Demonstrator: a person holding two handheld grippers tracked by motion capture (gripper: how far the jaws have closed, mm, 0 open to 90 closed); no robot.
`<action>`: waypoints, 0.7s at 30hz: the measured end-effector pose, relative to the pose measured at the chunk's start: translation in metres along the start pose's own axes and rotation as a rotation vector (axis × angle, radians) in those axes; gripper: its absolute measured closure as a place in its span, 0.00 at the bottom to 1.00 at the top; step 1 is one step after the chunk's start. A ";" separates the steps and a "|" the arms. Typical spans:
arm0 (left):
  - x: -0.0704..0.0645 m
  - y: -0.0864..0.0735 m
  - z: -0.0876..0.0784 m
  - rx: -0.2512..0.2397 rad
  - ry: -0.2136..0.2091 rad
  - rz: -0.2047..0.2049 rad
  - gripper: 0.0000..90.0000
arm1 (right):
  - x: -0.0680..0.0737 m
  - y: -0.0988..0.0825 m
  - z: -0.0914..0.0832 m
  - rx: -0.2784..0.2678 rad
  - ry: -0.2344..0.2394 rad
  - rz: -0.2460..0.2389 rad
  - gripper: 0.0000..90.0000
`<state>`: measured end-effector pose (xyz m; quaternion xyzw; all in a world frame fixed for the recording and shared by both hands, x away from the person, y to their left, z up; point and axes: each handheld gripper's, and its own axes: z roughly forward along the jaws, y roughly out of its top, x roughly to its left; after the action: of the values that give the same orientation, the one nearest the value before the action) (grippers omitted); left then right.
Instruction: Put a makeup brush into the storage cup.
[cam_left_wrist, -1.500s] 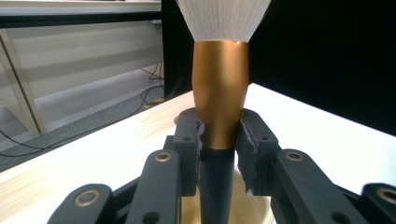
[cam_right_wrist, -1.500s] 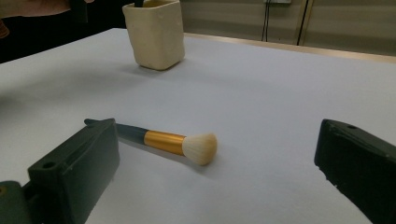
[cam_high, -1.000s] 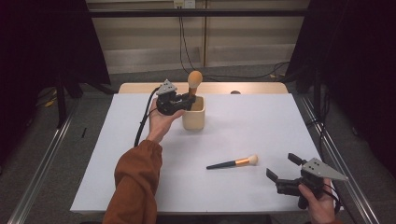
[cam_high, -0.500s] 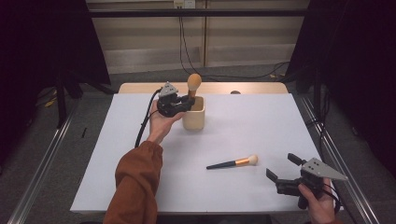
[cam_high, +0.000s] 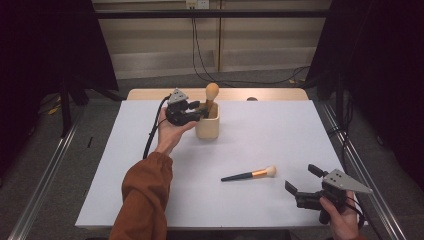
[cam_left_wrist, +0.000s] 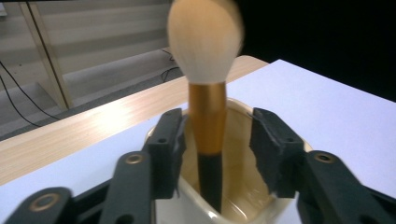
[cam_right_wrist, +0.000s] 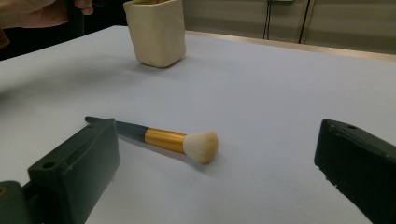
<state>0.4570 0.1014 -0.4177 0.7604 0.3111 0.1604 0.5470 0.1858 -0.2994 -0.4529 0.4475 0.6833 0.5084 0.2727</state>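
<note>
A cream cup (cam_high: 207, 125) stands at the back middle of the white table. A tan-headed brush (cam_high: 212, 92) with a gold ferrule stands upright in it. My left gripper (cam_high: 202, 111) is level at the cup's mouth, and its jaws have just been opening. In the left gripper view the brush (cam_left_wrist: 205, 42) rises between the parted pads (cam_left_wrist: 268, 149) of my left gripper (cam_left_wrist: 215, 140), with a gap on the right side. A second brush (cam_high: 250, 174) lies flat near the front. My right gripper (cam_high: 301, 177) rests open just right of it, facing that brush (cam_right_wrist: 163, 138).
A bare wooden strip (cam_high: 150, 94) runs along the table's far edge. Metal rails (cam_high: 45, 180) flank the table on both sides, and cables (cam_high: 200, 55) hang behind it. From the right gripper view, the cup (cam_right_wrist: 158, 32) stands beyond the lying brush.
The brush head over the cup sits slightly lower and a little further right than before. Both hands have kept their places.
</note>
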 end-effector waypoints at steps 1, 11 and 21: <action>0.000 -0.001 -0.002 -0.002 -0.001 -0.001 0.54 | 0.000 0.000 0.000 0.001 -0.001 0.000 0.00; -0.001 -0.002 -0.011 -0.003 0.002 -0.031 0.19 | 0.000 0.000 0.001 0.003 0.001 0.000 0.00; -0.005 0.001 -0.027 0.014 -0.032 0.002 0.04 | -0.001 0.000 0.000 -0.001 -0.004 0.001 0.00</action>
<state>0.4380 0.1176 -0.4068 0.7671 0.3025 0.1465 0.5464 0.1866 -0.2999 -0.4529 0.4486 0.6824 0.5079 0.2740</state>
